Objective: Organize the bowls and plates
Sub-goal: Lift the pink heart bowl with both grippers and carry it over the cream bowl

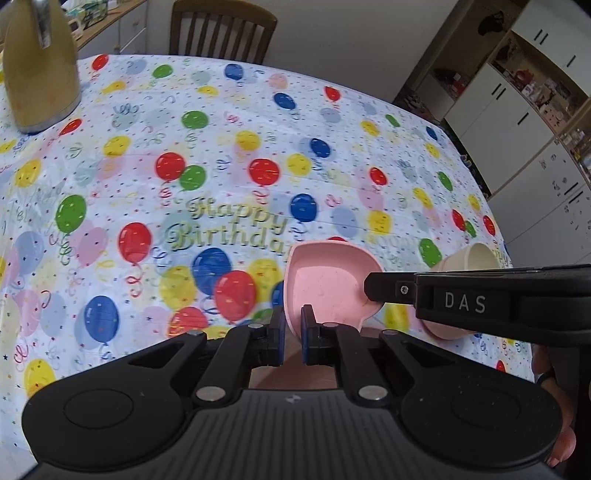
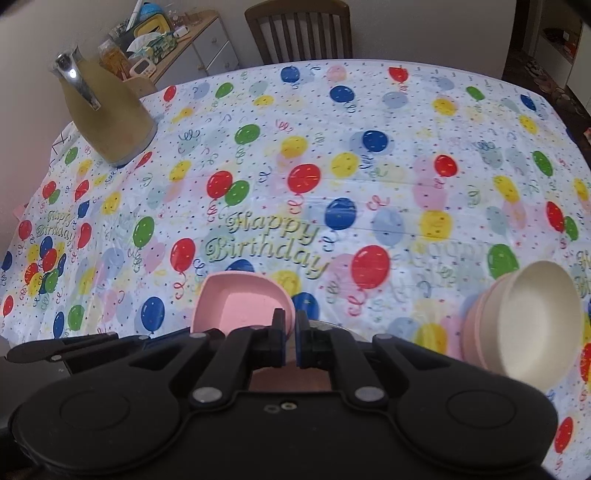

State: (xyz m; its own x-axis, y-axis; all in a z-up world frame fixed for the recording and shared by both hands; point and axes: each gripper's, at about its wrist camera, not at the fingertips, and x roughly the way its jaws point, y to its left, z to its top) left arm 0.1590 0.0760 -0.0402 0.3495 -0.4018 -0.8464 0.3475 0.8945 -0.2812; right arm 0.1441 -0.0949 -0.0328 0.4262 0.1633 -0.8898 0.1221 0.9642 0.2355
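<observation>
A pink square plate (image 1: 325,284) is held tilted above the balloon tablecloth by both grippers. My left gripper (image 1: 293,330) is shut on its near left rim. My right gripper (image 2: 291,334) is shut on the plate's right rim (image 2: 236,302); its black finger (image 1: 391,290) reaches across the plate in the left wrist view. A stack of bowls, cream on top of pink (image 2: 532,321), stands on the table to the right; it also shows in the left wrist view (image 1: 476,256), partly hidden behind the right gripper.
A yellow kettle (image 2: 107,118) stands at the far left of the table (image 2: 369,177). A wooden chair (image 2: 299,29) is at the far side. A cluttered sideboard (image 2: 177,40) is behind the kettle. White cupboards (image 1: 517,110) stand to the right.
</observation>
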